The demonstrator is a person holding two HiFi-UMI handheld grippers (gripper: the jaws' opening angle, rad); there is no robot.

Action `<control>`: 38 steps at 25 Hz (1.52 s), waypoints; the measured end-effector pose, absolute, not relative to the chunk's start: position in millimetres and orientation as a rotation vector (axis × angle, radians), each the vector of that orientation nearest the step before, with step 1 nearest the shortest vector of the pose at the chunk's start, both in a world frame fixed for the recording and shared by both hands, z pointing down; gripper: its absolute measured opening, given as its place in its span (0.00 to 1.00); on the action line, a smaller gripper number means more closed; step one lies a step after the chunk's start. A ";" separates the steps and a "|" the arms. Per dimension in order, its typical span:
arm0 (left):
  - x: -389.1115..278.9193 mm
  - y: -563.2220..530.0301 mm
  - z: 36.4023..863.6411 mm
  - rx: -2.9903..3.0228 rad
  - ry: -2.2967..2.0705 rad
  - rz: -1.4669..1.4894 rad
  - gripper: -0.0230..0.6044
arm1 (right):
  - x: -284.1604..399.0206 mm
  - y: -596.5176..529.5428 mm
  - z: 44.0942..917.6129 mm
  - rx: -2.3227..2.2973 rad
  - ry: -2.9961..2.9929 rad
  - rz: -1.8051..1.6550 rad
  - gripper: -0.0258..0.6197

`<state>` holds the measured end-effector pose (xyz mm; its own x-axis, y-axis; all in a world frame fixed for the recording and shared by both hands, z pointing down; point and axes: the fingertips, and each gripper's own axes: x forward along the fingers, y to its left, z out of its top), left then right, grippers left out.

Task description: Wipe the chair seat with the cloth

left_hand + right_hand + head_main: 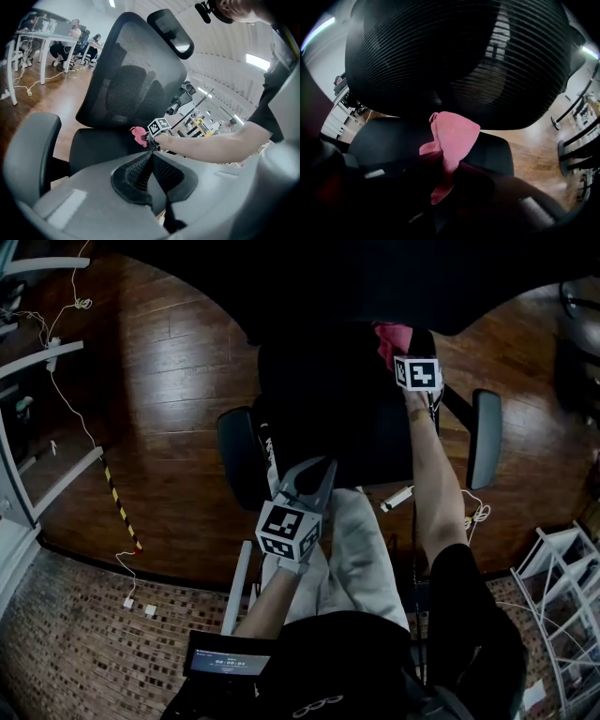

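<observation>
A black office chair fills all three views, its seat [328, 418] [101, 145] [389, 136] below a mesh back [136, 79] [454, 56]. My right gripper [405, 351] [445, 164] is shut on a pink cloth [392, 338] [138, 135] [453, 133], held over the rear right part of the seat, close to the backrest. The cloth bunches up out of the jaws. My left gripper [317, 472] [151, 157] hovers at the seat's front edge, shut with nothing between its pads.
Black armrests [239, 456] [486, 437] flank the seat. The floor is wood, with a cable [70, 381] and white desk legs [56, 484] at the left. A white wire rack [562, 587] stands at the lower right. People sit at desks [61, 40] in the background.
</observation>
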<state>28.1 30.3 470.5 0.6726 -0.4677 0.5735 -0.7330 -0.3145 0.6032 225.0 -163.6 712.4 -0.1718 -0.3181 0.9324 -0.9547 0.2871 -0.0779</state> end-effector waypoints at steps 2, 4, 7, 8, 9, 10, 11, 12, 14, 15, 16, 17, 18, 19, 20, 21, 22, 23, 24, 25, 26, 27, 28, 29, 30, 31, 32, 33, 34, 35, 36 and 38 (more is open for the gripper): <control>32.1 29.4 469.0 1.980 -0.930 0.361 0.02 | 244.8 -165.5 708.1 1.214 -1.629 0.875 0.14; 34.3 30.3 468.7 1.985 -0.918 0.355 0.02 | 263.3 -164.4 703.1 1.247 -1.561 0.817 0.14; 36.9 31.1 469.7 1.987 -0.913 0.347 0.02 | 286.2 -162.8 697.2 1.282 -1.469 0.720 0.14; 37.5 31.1 469.4 1.991 -0.913 0.346 0.02 | 295.1 -162.6 692.9 1.304 -1.439 0.686 0.14; 37.5 31.7 468.9 1.993 -0.913 0.345 0.02 | 303.9 -162.3 687.0 1.329 -1.414 0.651 0.14; 36.8 33.0 468.4 1.994 -0.912 0.345 0.02 | 311.4 -161.6 680.2 1.357 -1.394 0.618 0.14; 35.5 34.8 468.0 1.993 -0.910 0.347 0.02 | 317.3 -160.4 673.4 1.382 -1.379 0.587 0.14; 33.9 36.8 467.5 1.992 -0.909 0.348 0.02 | 321.4 -158.8 667.7 1.399 -1.368 0.560 0.14; 30.1 39.8 466.6 1.992 -0.908 0.347 0.02 | 323.5 -153.0 665.7 1.391 -1.357 0.540 0.14; 27.7 40.9 466.3 1.992 -0.908 0.345 0.02 | 320.6 -148.3 670.4 1.367 -1.356 0.550 0.14; 24.9 42.1 466.3 1.991 -0.910 0.343 0.02 | 314.5 -143.0 677.5 1.333 -1.359 0.563 0.14; 22.0 43.5 466.6 1.988 -0.912 0.341 0.02 | 305.2 -138.4 684.9 1.294 -1.370 0.571 0.14; 19.0 45.0 467.2 1.985 -0.914 0.339 0.02 | 293.1 -135.1 691.3 1.258 -1.388 0.572 0.14; 16.0 46.3 467.8 1.983 -0.916 0.337 0.02 | 278.5 -133.6 696.5 1.224 -1.413 0.572 0.14; 12.9 47.5 468.3 1.981 -0.919 0.336 0.02 | 261.6 -133.6 700.3 1.189 -1.444 0.572 0.14; 9.8 48.7 468.6 1.979 -0.922 0.335 0.02 | 243.2 -134.3 703.2 1.154 -1.476 0.569 0.14; 6.7 49.9 468.6 1.977 -0.926 0.333 0.02 | 224.9 -134.4 705.8 1.119 -1.503 0.566 0.14; 3.7 51.1 468.7 1.974 -0.929 0.331 0.02 | 207.5 -133.3 708.6 1.087 -1.524 0.565 0.14; 0.9 52.2 468.8 1.970 -0.931 0.329 0.02 | 190.7 -131.4 711.8 1.057 -1.542 0.568 0.14; -1.9 53.2 469.2 1.967 -0.934 0.326 0.02 | 173.6 -129.2 714.7 1.029 -1.560 0.572 0.14; -4.7 54.2 469.7 1.964 -0.937 0.324 0.02 | 155.9 -127.3 717.1 1.002 -1.580 0.575 0.14; -7.2 55.2 470.3 1.962 -0.941 0.322 0.02 | 139.0 -125.3 719.2 0.976 -1.599 0.577 0.14; -9.2 56.2 470.7 1.960 -0.945 0.320 0.02 | 123.0 -123.0 720.7 0.953 -1.615 0.578 0.14; -10.8 57.3 470.9 1.957 -0.948 0.317 0.02 | 106.6 -121.1 720.8 0.928 -1.637 0.576 0.14; -12.1 58.6 470.9 1.954 -0.949 0.315 0.02 | 89.4 -119.7 719.6 0.901 -1.664 0.571 0.14; -13.5 59.8 470.8 1.950 -0.950 0.312 0.02 | 72.1 -117.8 718.0 0.873 -1.692 0.569 0.14; -15.1 61.0 470.7 1.946 -0.951 0.310 0.02 | 55.1 -114.7 716.2 0.847 -1.717 0.567 0.14; -17.0 62.0 470.5 1.943 -0.954 0.307 0.02 | 38.5 -110.9 714.1 0.822 -1.739 0.566 0.14; -18.7 62.9 470.4 1.941 -0.957 0.304 0.02 | 22.0 -106.2 711.8 0.795 -1.762 0.565 0.14; -19.9 63.7 470.1 1.939 -0.960 0.301 0.02 | 5.9 -100.9 708.8 0.765 -1.787 0.566 0.14; -20.6 64.5 469.7 1.938 -0.962 0.297 0.02 | -9.9 -95.1 705.3 0.733 -1.815 0.572 0.14; -21.6 65.9 469.7 1.937 -0.963 0.290 0.02 | -40.9 -82.1 697.5 0.659 -1.884 0.608 0.14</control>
